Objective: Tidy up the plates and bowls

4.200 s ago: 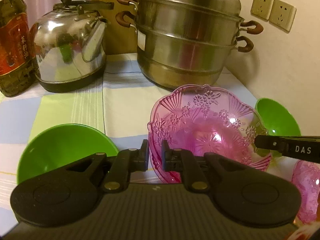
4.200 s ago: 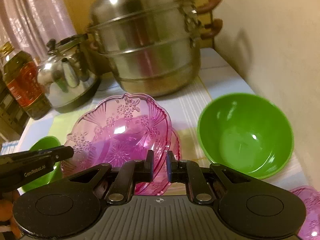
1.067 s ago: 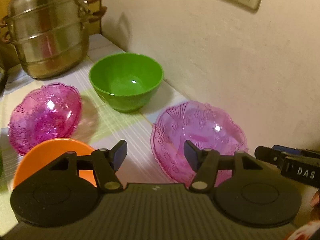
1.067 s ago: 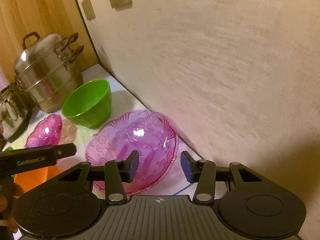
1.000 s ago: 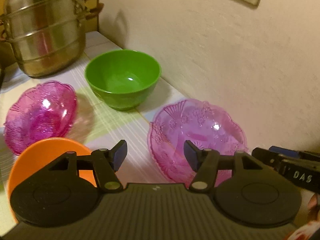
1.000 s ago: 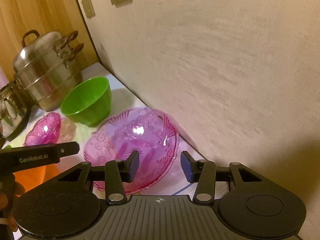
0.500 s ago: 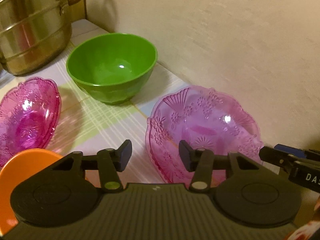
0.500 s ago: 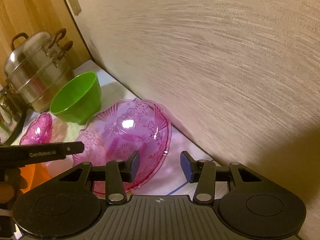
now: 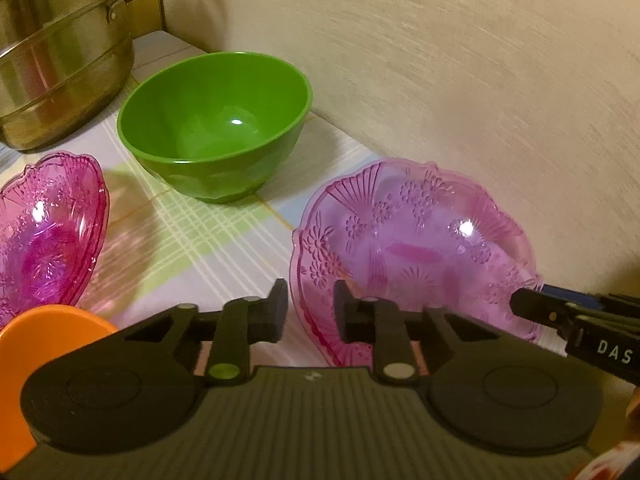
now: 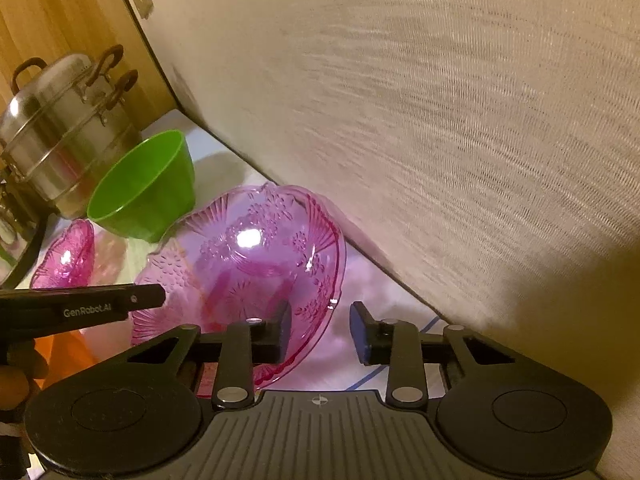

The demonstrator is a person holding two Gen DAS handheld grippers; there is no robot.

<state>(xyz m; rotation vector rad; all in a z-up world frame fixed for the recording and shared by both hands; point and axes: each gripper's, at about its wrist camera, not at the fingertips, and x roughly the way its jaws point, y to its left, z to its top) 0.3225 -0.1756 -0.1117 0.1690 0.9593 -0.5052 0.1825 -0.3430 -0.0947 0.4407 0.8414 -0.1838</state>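
The right gripper [image 10: 320, 330], fingers apart, straddles the near rim of the pink glass bowl [image 10: 248, 256].

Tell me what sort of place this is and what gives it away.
Most likely a home kitchen counter or table set against a wall. A stacked steel steamer pot stands at the back on a checked cloth, with a green bowl and a pink patterned glass dish on the same cloth.

Between my jaws lies a clear pink flower-patterned bowl [image 9: 416, 240], its near rim inside both gaps, close to the wall. Behind it a green bowl [image 9: 216, 124] sits upright. A smaller pink bowl [image 9: 44, 236] tilts at left, above an orange plate [image 9: 36, 344].
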